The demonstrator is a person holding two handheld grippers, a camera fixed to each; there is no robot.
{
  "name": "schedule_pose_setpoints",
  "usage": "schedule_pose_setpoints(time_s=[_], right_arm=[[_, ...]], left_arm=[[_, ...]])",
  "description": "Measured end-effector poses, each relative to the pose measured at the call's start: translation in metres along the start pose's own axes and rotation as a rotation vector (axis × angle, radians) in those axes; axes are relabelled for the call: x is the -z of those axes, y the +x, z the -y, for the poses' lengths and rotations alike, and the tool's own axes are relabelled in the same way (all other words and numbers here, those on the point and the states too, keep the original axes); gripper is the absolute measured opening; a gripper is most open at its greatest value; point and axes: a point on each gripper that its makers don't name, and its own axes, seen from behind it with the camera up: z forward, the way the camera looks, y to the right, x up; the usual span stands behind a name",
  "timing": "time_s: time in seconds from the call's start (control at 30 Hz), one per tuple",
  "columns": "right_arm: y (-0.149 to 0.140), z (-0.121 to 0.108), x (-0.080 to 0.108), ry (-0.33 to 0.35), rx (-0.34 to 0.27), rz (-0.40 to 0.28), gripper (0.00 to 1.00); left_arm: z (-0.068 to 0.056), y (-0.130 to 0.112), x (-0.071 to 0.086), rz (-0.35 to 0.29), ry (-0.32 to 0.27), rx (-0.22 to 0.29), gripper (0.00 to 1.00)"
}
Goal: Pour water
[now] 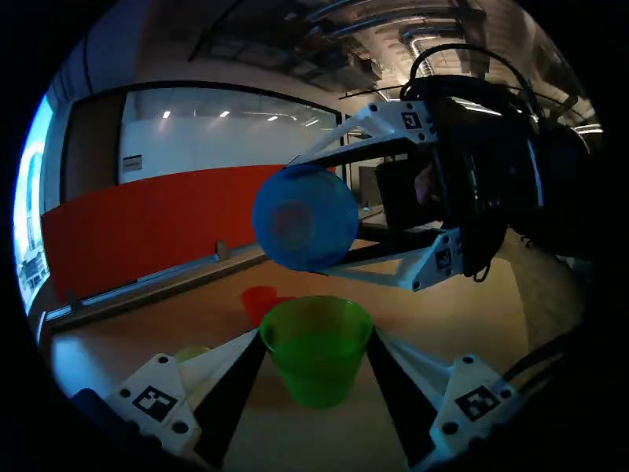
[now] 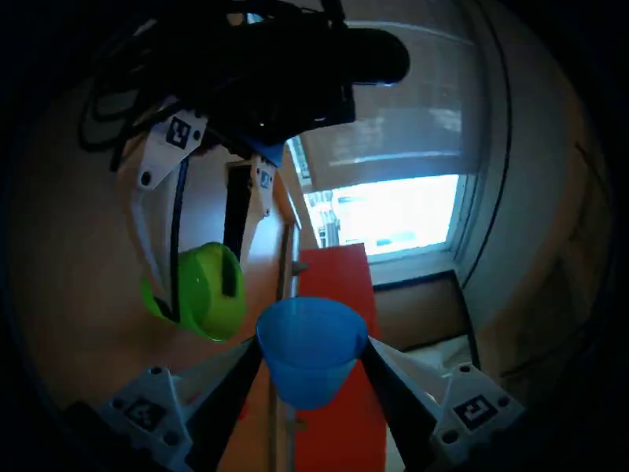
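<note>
Pinched between the right gripper's fingers, a translucent blue plastic cup, tipped onto its side just above a translucent green plastic cup. Gripped the latter upright between the left gripper's fingers, over a wooden table bearing a small red cup. Looked to be mid-pour; could make out no stream. Called next for rolling further, slowly, blue rim kept over the green mouth.

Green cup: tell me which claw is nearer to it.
Left. The left claw grips the green cup on both sides. The right claw, holding the blue cup, hovers above and beyond the green one, not touching it.
</note>
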Motion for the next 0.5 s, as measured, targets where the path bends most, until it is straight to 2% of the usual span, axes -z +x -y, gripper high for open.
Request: schedule_pose_setpoints(time_s=[0.3, 0.5], right_arm=[[-0.018, 0.003, 0.008, -0.011, -0.31, 0.041, 0.91], [-0.022, 0.018, 0.015, 0.023, -0.522, 0.057, 0.91]], left_arm=[[0.002, -0.001, 0.0, 0.005, 0.004, -0.004, 0.87], [0.001, 0.001, 0.0, 0.006, 0.005, -0.007, 0.87]])
